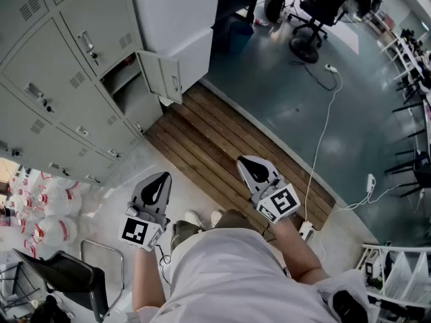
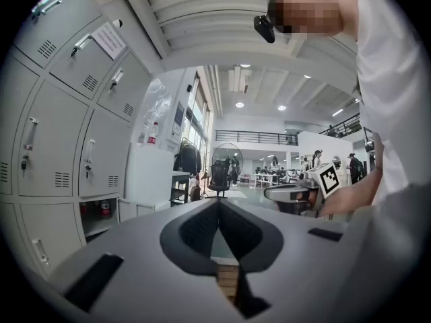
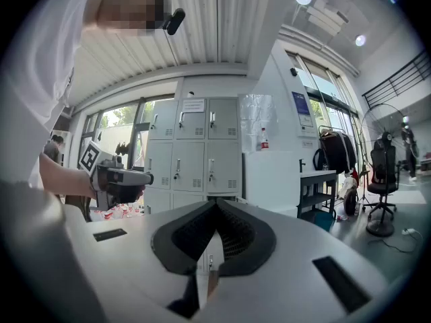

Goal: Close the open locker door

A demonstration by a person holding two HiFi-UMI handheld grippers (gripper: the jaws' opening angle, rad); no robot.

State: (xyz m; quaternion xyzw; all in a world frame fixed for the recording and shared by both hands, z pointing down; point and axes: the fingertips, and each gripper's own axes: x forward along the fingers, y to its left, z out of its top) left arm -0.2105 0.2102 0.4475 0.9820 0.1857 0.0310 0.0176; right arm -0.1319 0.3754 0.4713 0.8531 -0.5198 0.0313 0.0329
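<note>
A bank of grey lockers [image 1: 60, 73] fills the upper left of the head view. One low compartment [image 1: 126, 86] stands open, its small door [image 1: 167, 77] swung out to the right. Both grippers hang well short of it, above the floor in front of the person. My left gripper [image 1: 161, 177] is shut with nothing in it, and so is my right gripper [image 1: 244, 160]. In the left gripper view the shut jaws [image 2: 217, 204] point past the open compartment [image 2: 101, 219]. In the right gripper view the jaws [image 3: 217, 204] face the lockers [image 3: 195, 157].
A wooden slatted platform [image 1: 222, 147] lies in front of the lockers. A white cabinet [image 1: 175, 19] stands to the right of the open door. Packs of water bottles [image 1: 40, 210] sit at left. A black chair [image 1: 60, 278], an office chair [image 1: 313, 12] and a white cable [image 1: 323, 133] are around.
</note>
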